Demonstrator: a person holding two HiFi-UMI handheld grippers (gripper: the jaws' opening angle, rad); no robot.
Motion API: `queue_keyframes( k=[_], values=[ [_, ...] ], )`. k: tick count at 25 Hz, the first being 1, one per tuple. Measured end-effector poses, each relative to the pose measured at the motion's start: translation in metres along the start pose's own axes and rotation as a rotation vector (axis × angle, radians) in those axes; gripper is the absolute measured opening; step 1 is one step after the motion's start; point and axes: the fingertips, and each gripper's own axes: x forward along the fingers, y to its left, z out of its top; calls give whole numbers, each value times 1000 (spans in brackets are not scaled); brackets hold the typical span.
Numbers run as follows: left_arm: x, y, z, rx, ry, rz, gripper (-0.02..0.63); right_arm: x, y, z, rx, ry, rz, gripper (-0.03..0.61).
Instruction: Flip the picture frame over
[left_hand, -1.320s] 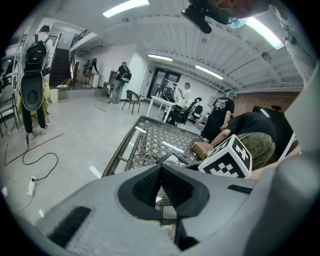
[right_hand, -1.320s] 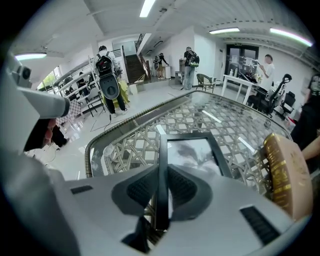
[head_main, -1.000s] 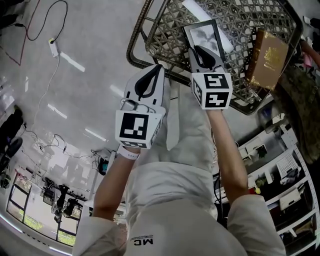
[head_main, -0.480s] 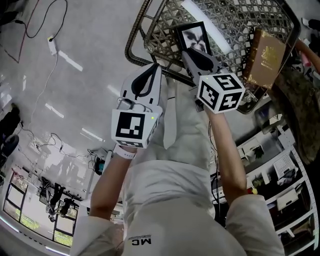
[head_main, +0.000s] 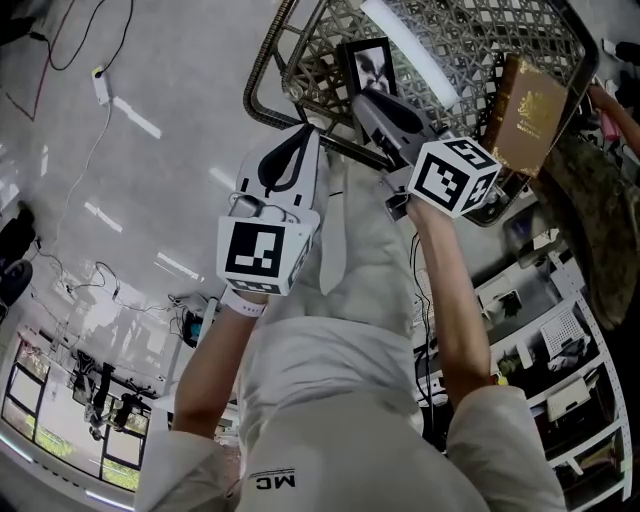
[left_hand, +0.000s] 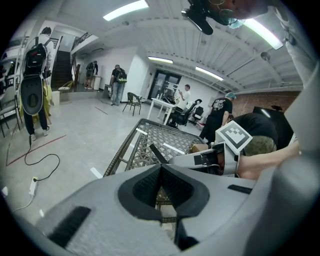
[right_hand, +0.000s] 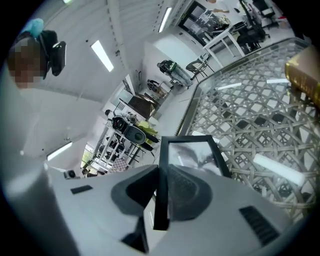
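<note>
The black picture frame (head_main: 368, 66) holds a grey photo and is lifted off the wicker table (head_main: 262, 90), tilted up on one edge. My right gripper (head_main: 362, 100) is shut on the frame's near edge. In the right gripper view the frame's (right_hand: 192, 150) black rim runs straight between the pads of the right gripper (right_hand: 161, 172), glass side up and to the right. My left gripper (head_main: 308, 135) hovers at the table's near rim, left of the frame, shut on nothing. In the left gripper view the left gripper (left_hand: 160, 167) has its pads together, and the frame (left_hand: 156, 152) shows edge-on beyond them.
A brown book with gold print (head_main: 530, 105) lies on the table's right side and shows again (right_hand: 305, 75) at the far right. Cables (head_main: 95, 60) trail over the grey floor at left. Shelves (head_main: 560, 340) stand at right. Several people (left_hand: 119, 82) stand far off.
My right gripper has risen and rolled, carrying the frame up and to the left from lying flat to standing tilted on edge. The left gripper has stayed put.
</note>
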Motion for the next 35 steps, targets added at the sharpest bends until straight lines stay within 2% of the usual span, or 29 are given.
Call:
queue_keyframes(
  k=[10, 16, 19, 22, 26, 31, 35],
  values=[
    [0, 1, 0, -8, -2, 19, 20, 4, 10, 12, 225, -63, 169, 75],
    [5, -5, -1, -12, -5, 16, 20, 2, 10, 18, 415, -125, 303, 75],
    [6, -6, 1, -6, -3, 17, 20, 1, 10, 21, 472, -159, 345, 75],
    [8, -4, 4, 4, -4, 16, 20, 1, 9, 24, 489, -180, 351, 75],
    [13, -10, 0, -2, 1, 7, 20, -8, 1, 22, 452, -178, 327, 78],
    [16, -11, 3, 16, 9, -7, 20, -16, -1, 30, 448, -204, 367, 107],
    [17, -16, 3, 17, 16, -16, 20, -22, -6, 32, 451, -224, 346, 109]
  ],
)
